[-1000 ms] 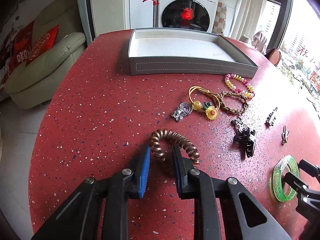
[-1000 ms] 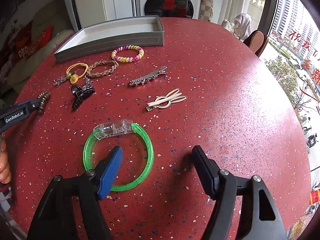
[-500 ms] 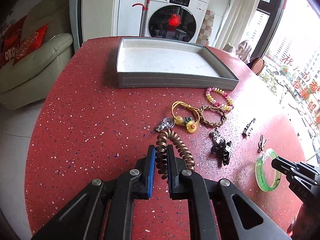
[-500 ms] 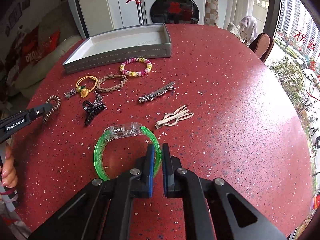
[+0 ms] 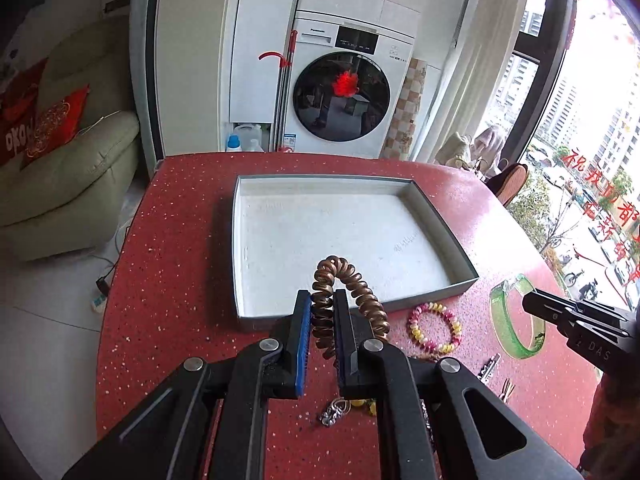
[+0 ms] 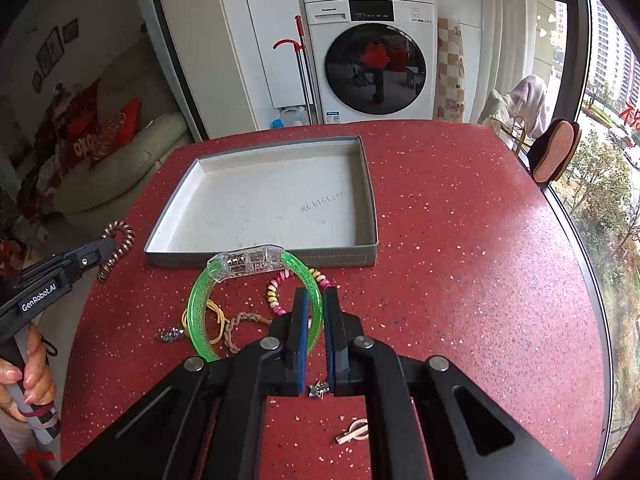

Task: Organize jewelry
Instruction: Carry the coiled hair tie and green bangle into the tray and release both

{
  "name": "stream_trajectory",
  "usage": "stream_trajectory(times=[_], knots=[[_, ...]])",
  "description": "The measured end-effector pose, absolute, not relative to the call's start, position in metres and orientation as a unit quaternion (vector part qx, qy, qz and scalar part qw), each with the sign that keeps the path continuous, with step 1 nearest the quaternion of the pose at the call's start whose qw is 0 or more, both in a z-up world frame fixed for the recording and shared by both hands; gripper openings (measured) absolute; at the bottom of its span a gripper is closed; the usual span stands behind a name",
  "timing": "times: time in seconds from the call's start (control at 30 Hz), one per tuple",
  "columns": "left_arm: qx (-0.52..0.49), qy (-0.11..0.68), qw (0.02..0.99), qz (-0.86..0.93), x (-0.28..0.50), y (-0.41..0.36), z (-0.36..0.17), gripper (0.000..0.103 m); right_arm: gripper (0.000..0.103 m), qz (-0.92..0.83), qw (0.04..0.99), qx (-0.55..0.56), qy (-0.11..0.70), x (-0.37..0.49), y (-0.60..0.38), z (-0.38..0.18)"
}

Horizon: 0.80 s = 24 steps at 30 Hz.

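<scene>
**A:** Jewelry first: what does each hand-held gripper have?

**B:** The left hand-held gripper, at lower centre of the left wrist view, is pinched narrow on a bronze spiral hair tie. One side of the coil sits between the pads and the rest arches up and hangs free, in front of the near wall of the grey tray. The right hand-held gripper is clamped almost fully shut on the band of a green bangle, which stands clear of the red worktop with its clear plastic clasp uppermost.

**A:** How will they handle?

**B:** I would judge the coil light, springy and soft; it squashes under the pads and may bounce when let go. The bangle looks stiff, smooth and light. Gripped on one thin spot of the band, it could swivel or slip, so a hold on the plain band away from the bulky clasp suits it.

**A:** And the rest?

**B:** A pink and yellow bead bracelet, a braided bracelet, a yellow hair tie and a pale hair clip lie on the worktop, in the lower half of the right wrist view. The tray, at centre, holds nothing that I can see.
</scene>
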<state>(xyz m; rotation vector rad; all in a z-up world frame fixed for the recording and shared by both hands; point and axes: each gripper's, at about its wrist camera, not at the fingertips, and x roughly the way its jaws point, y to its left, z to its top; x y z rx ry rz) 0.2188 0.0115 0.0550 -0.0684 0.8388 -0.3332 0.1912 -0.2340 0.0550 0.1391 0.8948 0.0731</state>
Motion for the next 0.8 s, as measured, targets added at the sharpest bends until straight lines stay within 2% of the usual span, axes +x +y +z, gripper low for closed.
stream_trajectory(times=[0.17,0.43,0.8], knots=[[-0.024,0.405,0.903,-0.140,0.276,-0.001,0.051,0.029,0.008,0.038,0.893,0.064,0.443,0.256,-0.230,0.053],[-0.015,0.440,0.890,-0.120,0.345,-0.023,0.006,0.029,0.008,0.014,0.876,0.084,0.475,0.338,-0.234,0.013],[0.043,0.477,0.874,-0.089,0.370,-0.044,-0.050,0.029,0.008,-0.015,0.860,0.076,0.504,0.361,-0.233,-0.038]])
